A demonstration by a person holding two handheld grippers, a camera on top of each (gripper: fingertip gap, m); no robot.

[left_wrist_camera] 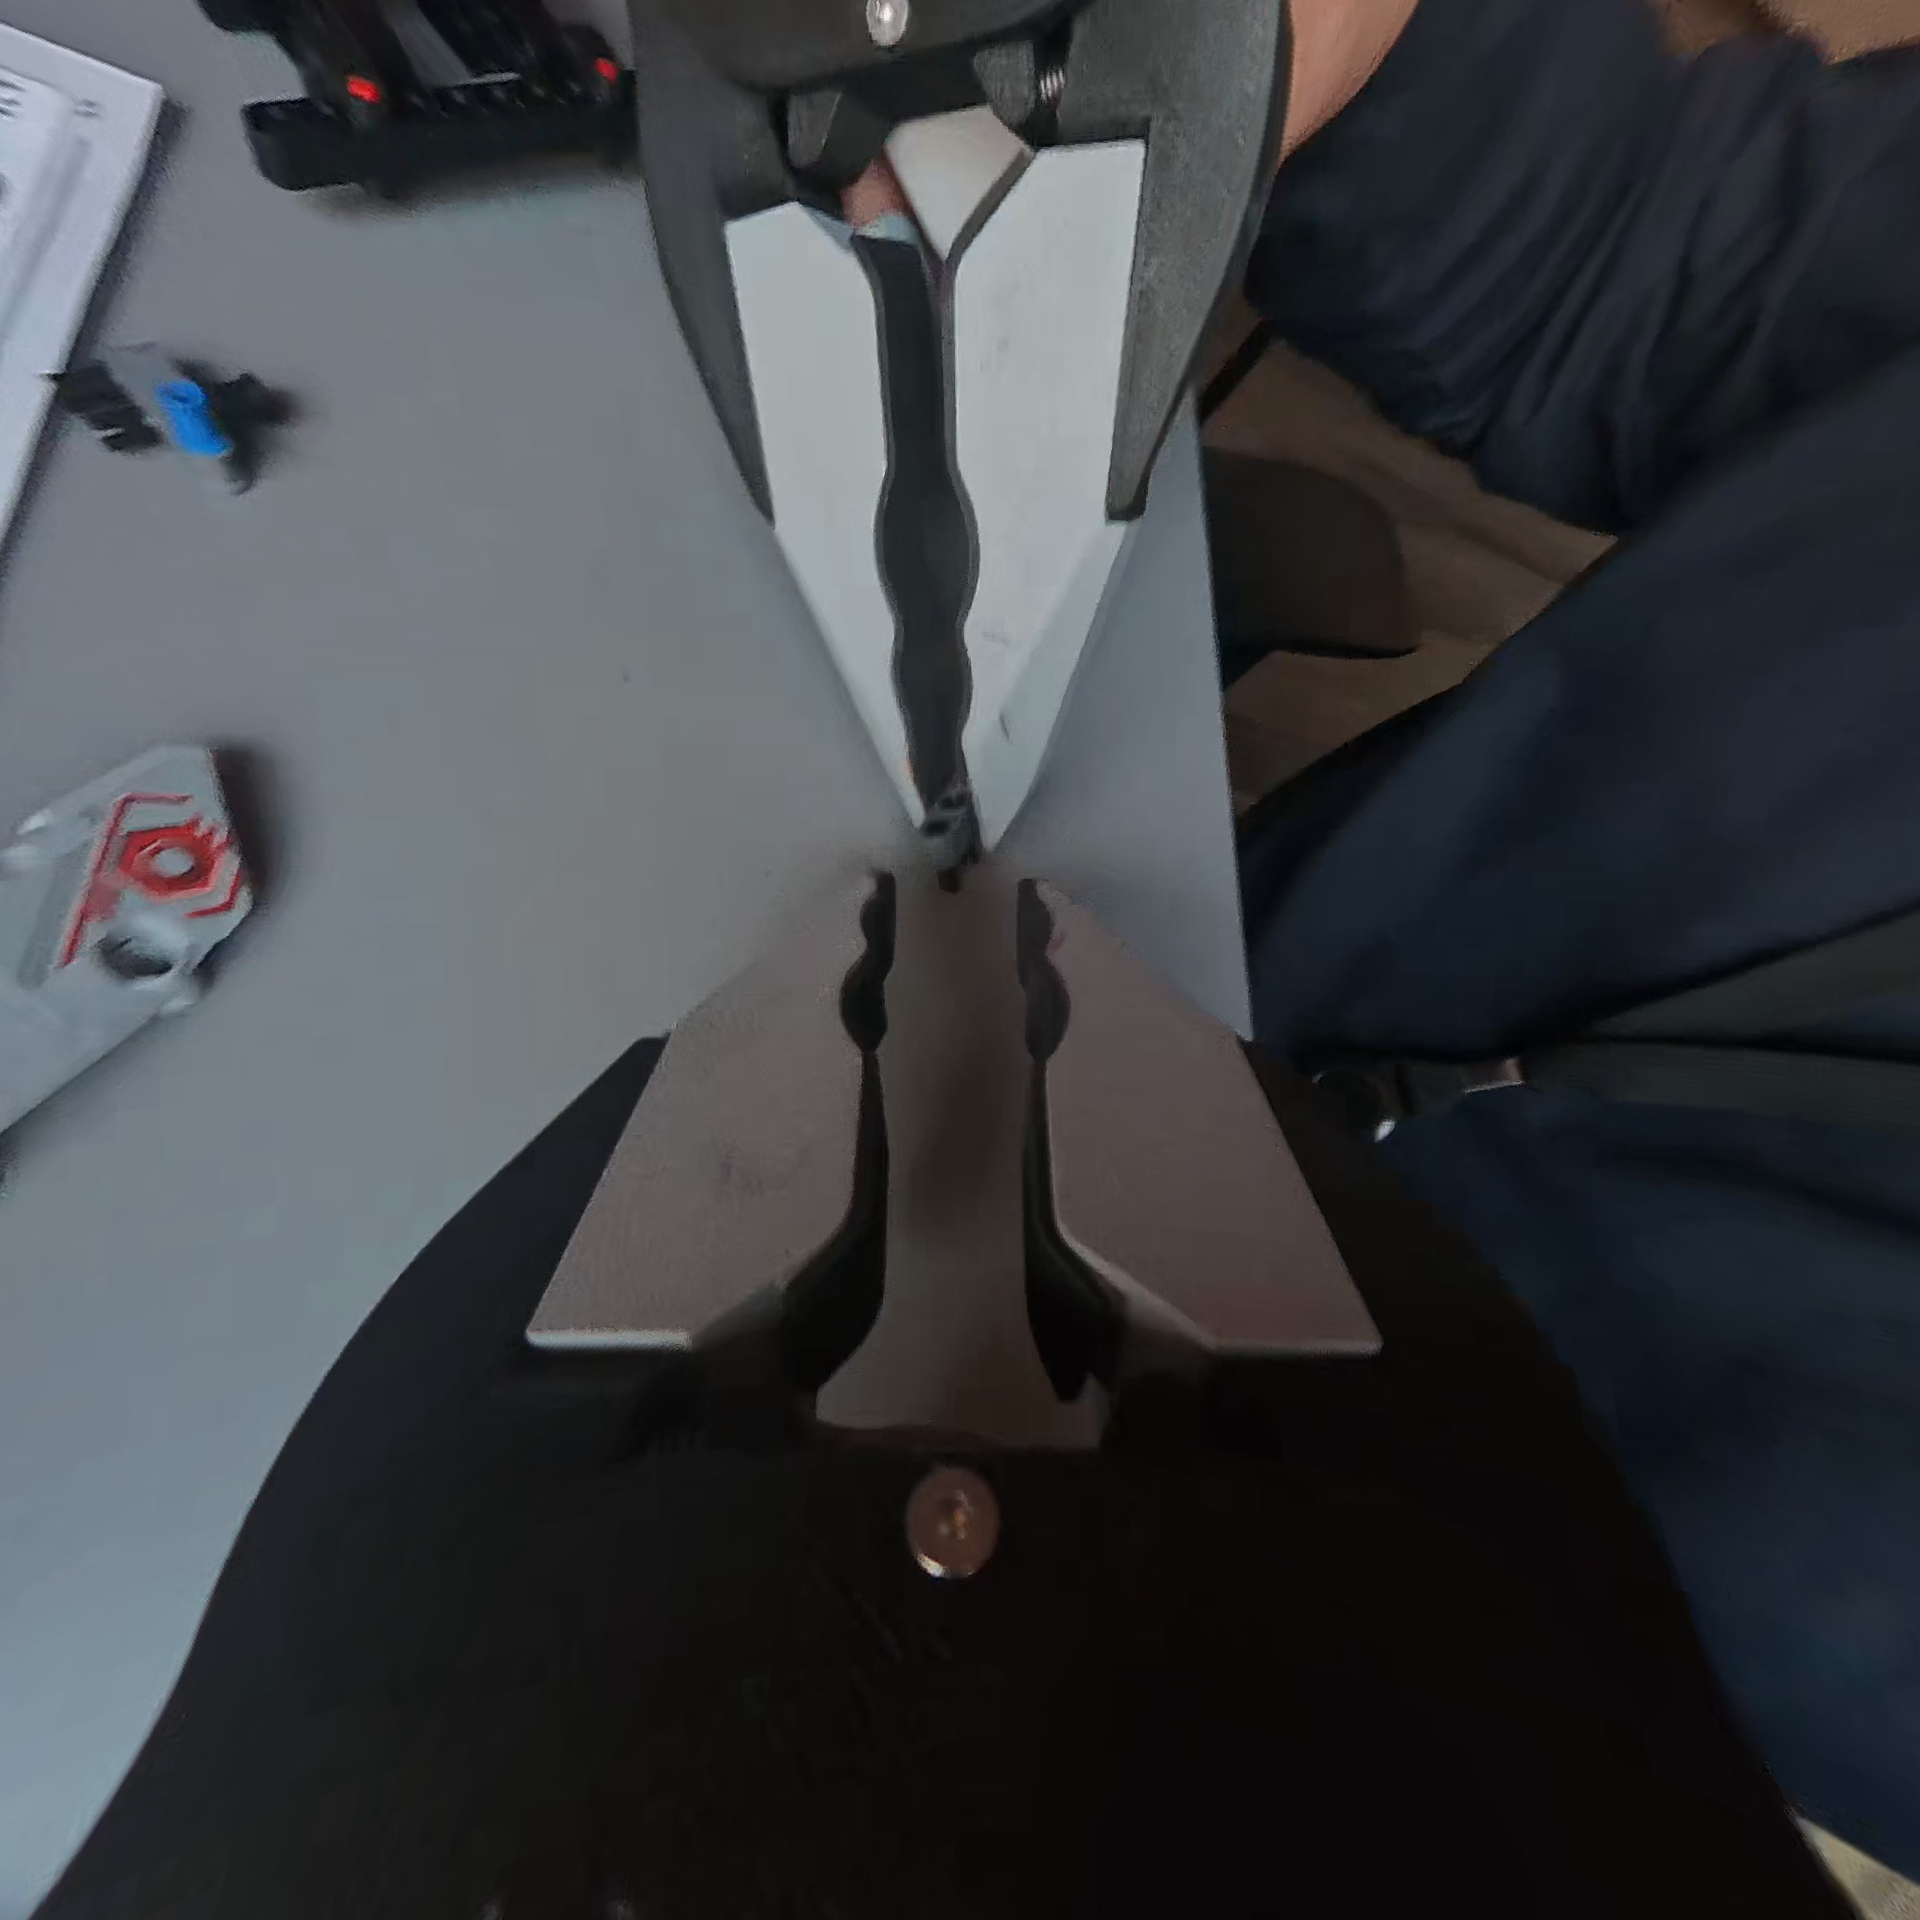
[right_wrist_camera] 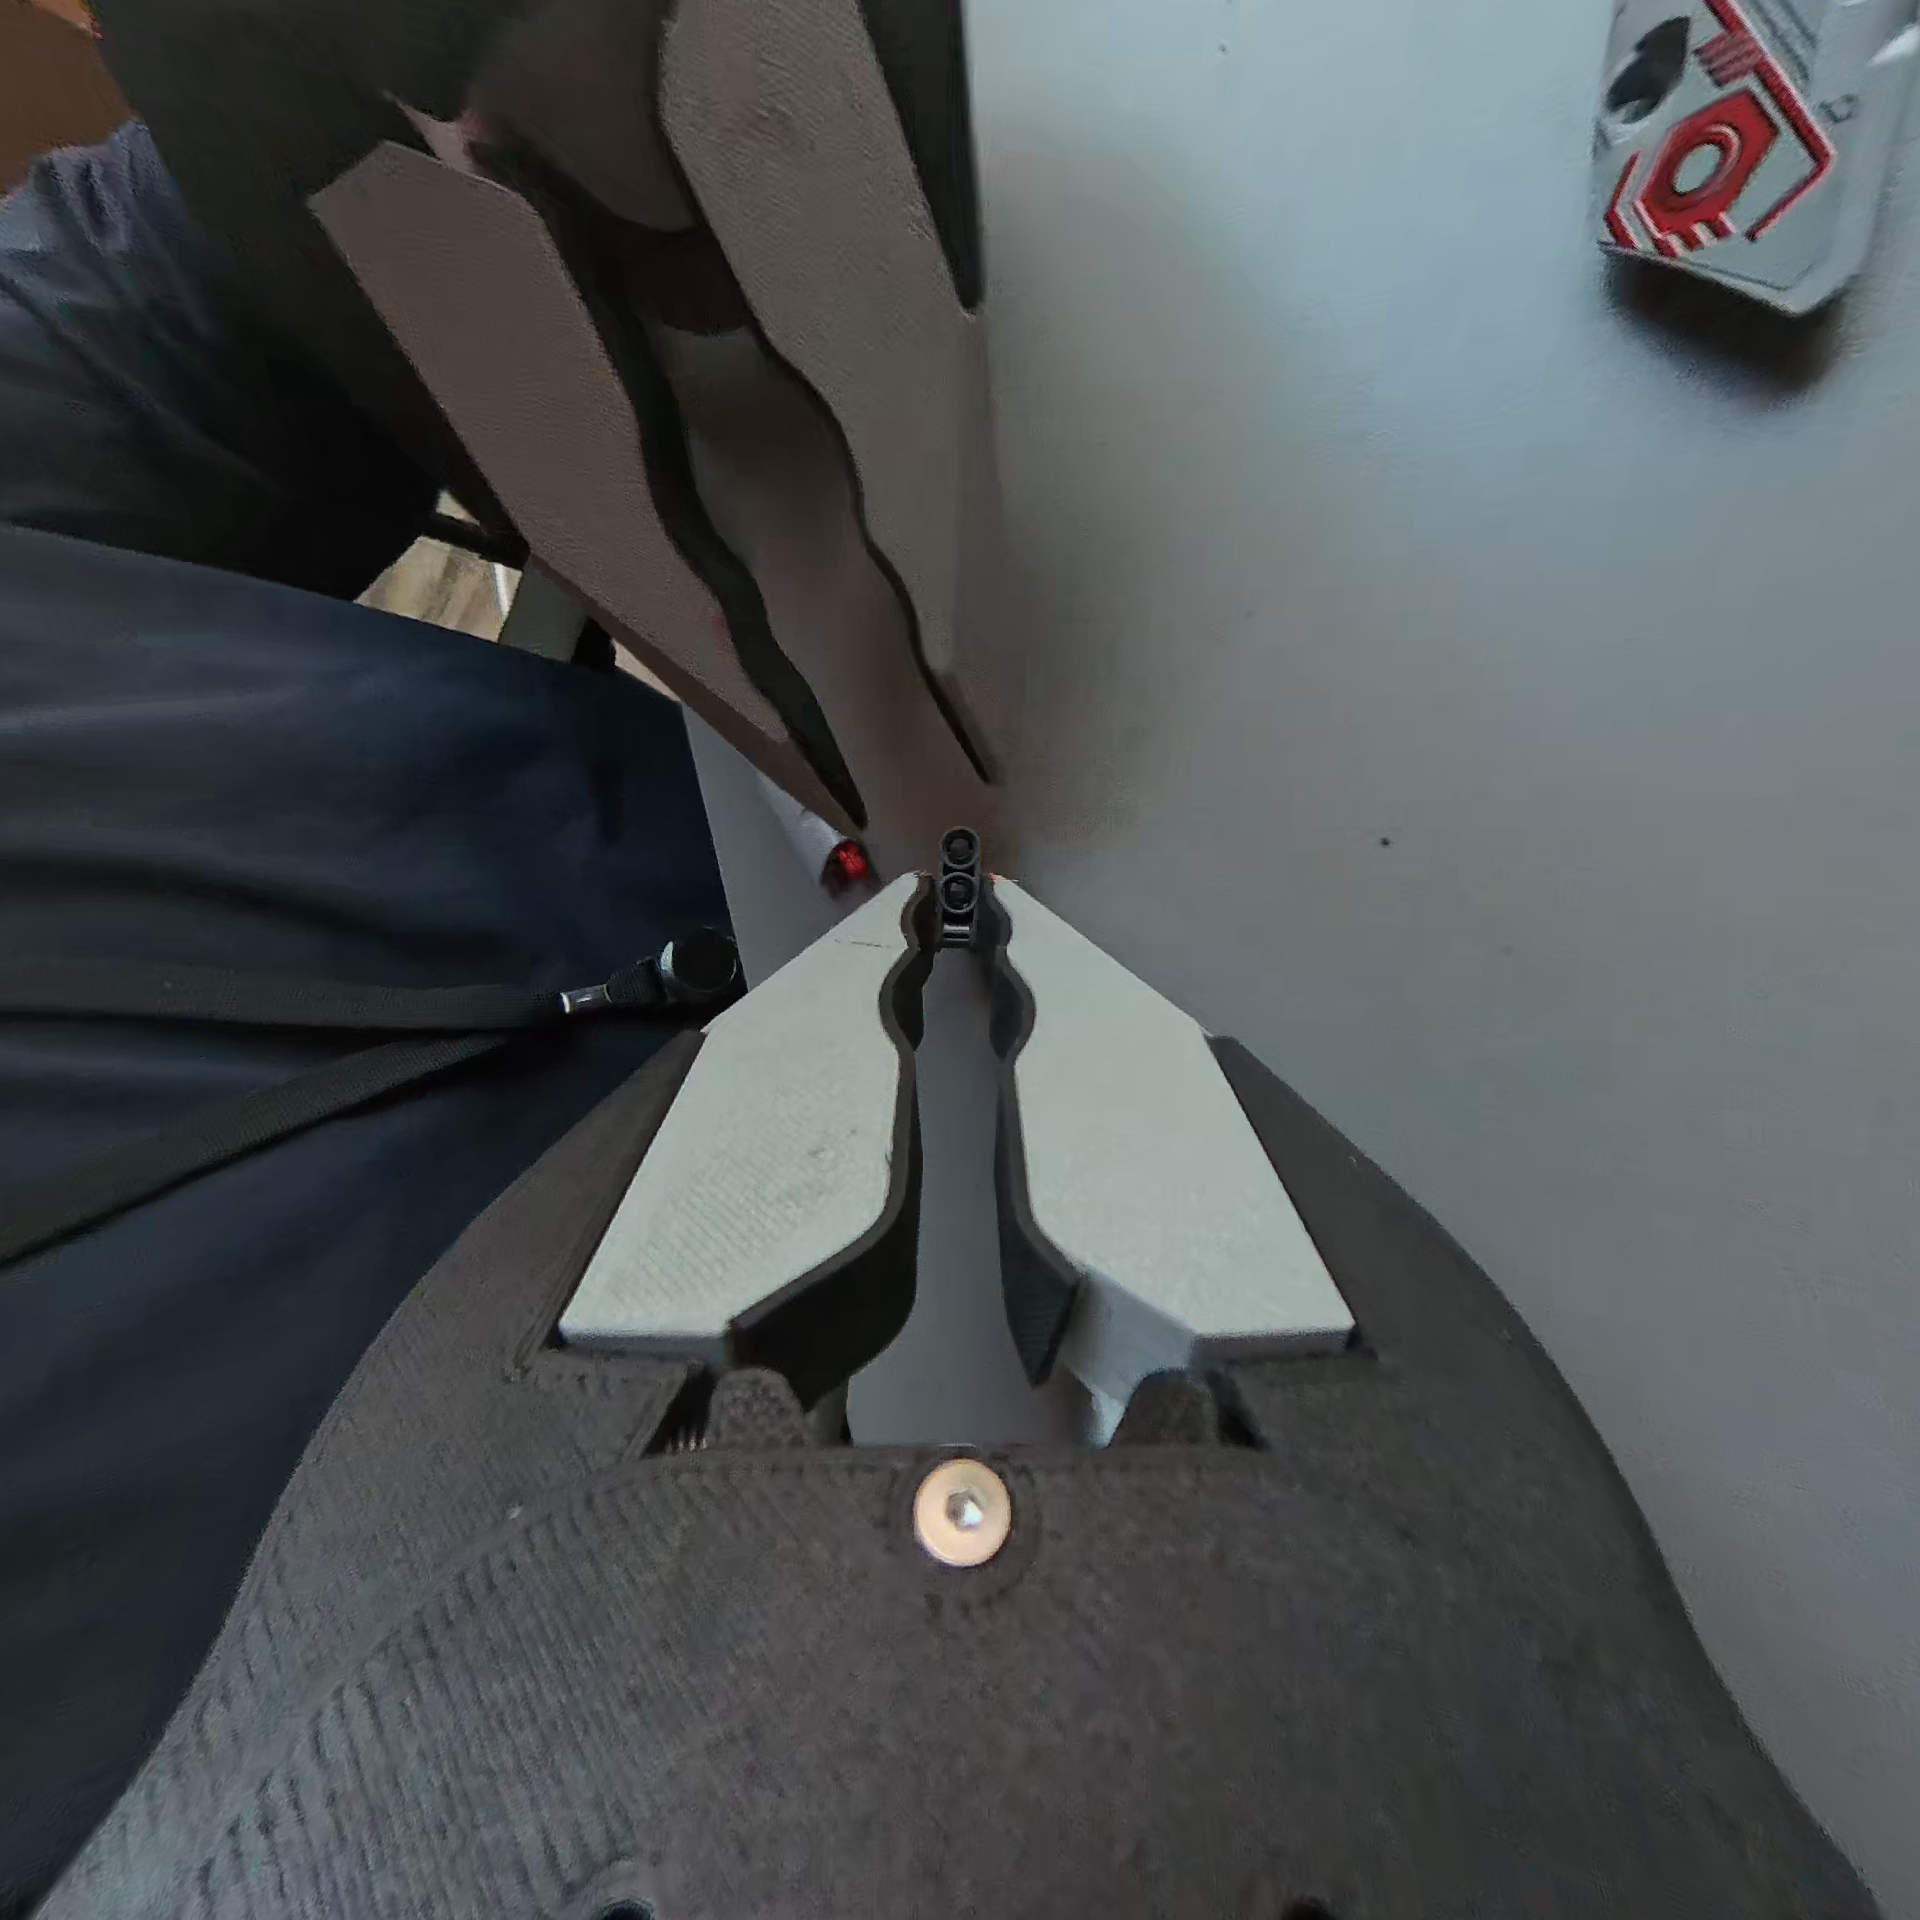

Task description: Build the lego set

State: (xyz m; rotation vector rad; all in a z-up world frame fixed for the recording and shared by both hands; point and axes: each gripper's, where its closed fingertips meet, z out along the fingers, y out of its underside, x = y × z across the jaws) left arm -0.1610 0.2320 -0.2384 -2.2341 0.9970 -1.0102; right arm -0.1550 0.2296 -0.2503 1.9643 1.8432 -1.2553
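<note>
My right gripper [right_wrist_camera: 958, 896] is shut on a small black lego connector [right_wrist_camera: 958, 864] with two round holes, which sticks out past its fingertips. In the left wrist view the right gripper [left_wrist_camera: 948, 844] comes down from the top with the connector [left_wrist_camera: 941, 829] at its tip. My left gripper [left_wrist_camera: 954, 891] is open and empty, its tips just short of the connector. In the right wrist view the left gripper [right_wrist_camera: 925, 800] reaches in from above, jaws apart. A small red piece [right_wrist_camera: 850, 860] shows beside one of its fingertips; I cannot tell if they touch.
On the grey table [left_wrist_camera: 468, 623] lie a grey panel with a red sticker [left_wrist_camera: 125, 883] [right_wrist_camera: 1745, 156], a small black and blue assembly [left_wrist_camera: 177, 410], a black build with red parts [left_wrist_camera: 436, 104] and a white booklet [left_wrist_camera: 52, 208]. A person in dark clothes [left_wrist_camera: 1610, 727] sits at the table's edge. Less than 4 cm separates the two grippers' tips.
</note>
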